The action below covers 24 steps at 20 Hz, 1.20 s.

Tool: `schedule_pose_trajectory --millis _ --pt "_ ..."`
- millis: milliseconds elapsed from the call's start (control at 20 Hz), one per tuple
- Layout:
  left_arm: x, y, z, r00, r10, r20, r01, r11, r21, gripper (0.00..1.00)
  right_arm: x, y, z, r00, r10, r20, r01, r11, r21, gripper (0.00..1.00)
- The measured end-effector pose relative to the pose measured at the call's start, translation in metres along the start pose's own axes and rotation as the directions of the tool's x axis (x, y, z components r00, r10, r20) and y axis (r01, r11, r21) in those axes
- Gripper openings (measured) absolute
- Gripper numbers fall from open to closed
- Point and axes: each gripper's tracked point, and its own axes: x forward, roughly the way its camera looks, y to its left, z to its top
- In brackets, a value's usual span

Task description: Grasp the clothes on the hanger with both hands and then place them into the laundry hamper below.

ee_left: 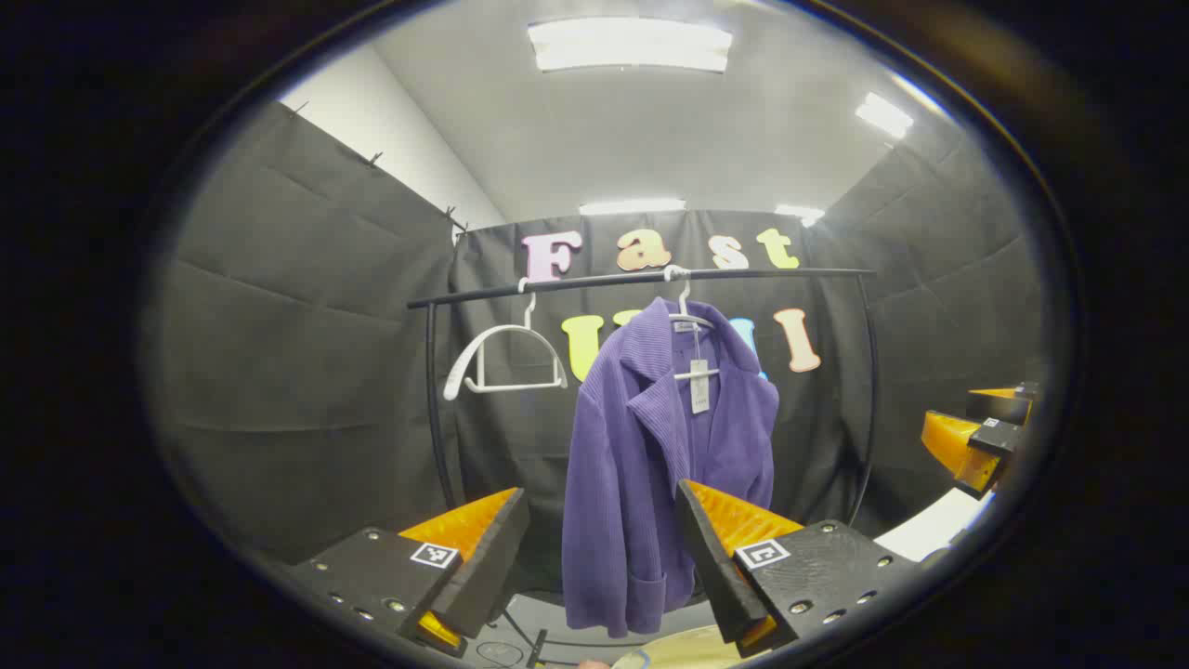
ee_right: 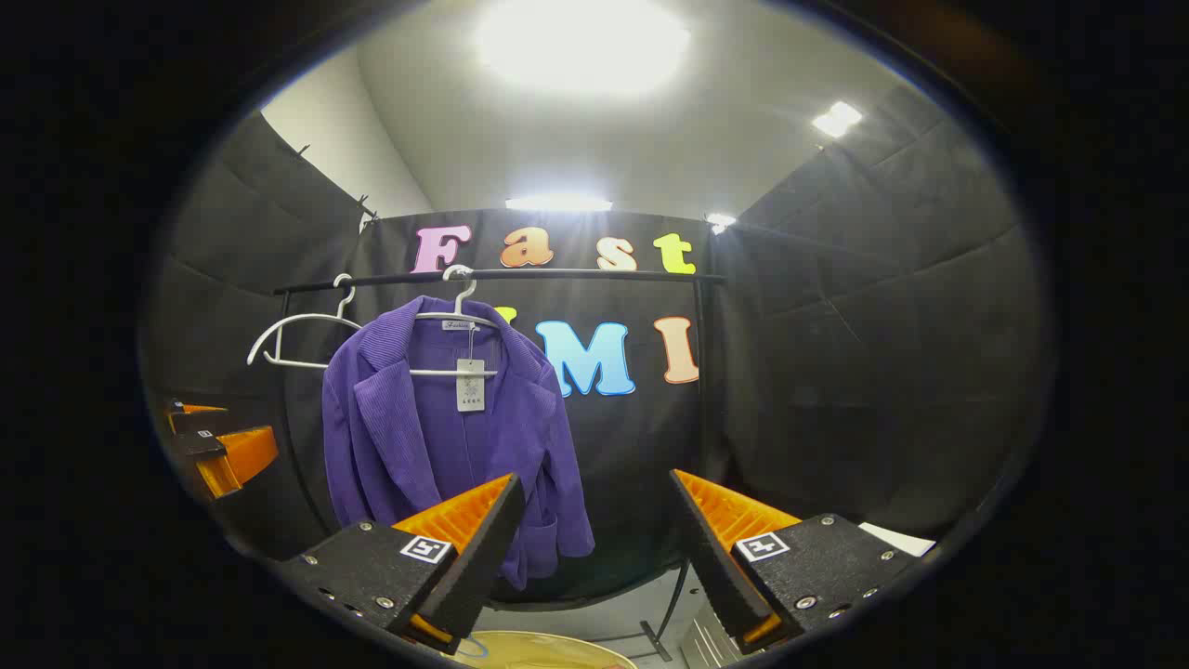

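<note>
Left gripper view puts the purple jacket (ee_left: 650,465) dead ahead on its white hanger (ee_left: 692,321), hanging long axis vertical from the rail (ee_left: 641,277); my left gripper (ee_left: 604,557) is nearer, my right gripper (ee_right: 594,548) sees it off left. Both gape wide, holding nothing.

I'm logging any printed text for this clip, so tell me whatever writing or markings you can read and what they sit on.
Hang tag on the purple jacket: print too small to read.
Neck label inside the jacket collar: blurred, unreadable.
Square black-and-white markers on the gripper fingers: coded patterns, no words.
Nothing else legible.
</note>
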Motion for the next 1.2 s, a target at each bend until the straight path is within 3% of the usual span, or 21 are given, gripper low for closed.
schedule_pose_trajectory --millis 400,450,850,1200 --pt "0.003 0.007 0.0 1.0 0.003 0.005 -0.003 1.0 -0.003 0.94 0.001 0.008 0.0 1.0 -0.002 -0.001 0.002 1.0 -0.007 0.95" --pt "0.005 0.006 -0.001 1.0 0.003 0.004 -0.003 1.0 -0.002 0.9 0.001 0.008 0.0 1.0 -0.003 -0.001 0.003 1.0 -0.006 0.95" --pt "0.009 0.008 0.003 1.0 0.008 0.014 -0.008 1.0 0.002 0.94 0.01 0.008 0.001 1.0 -0.007 0.001 0.007 1.0 -0.003 0.95" --pt "0.042 -0.013 0.017 1.0 0.021 0.018 -0.021 1.0 -0.004 0.94 0.053 0.011 0.019 0.998 0.048 0.03 -0.048 0.999 0.008 0.95"
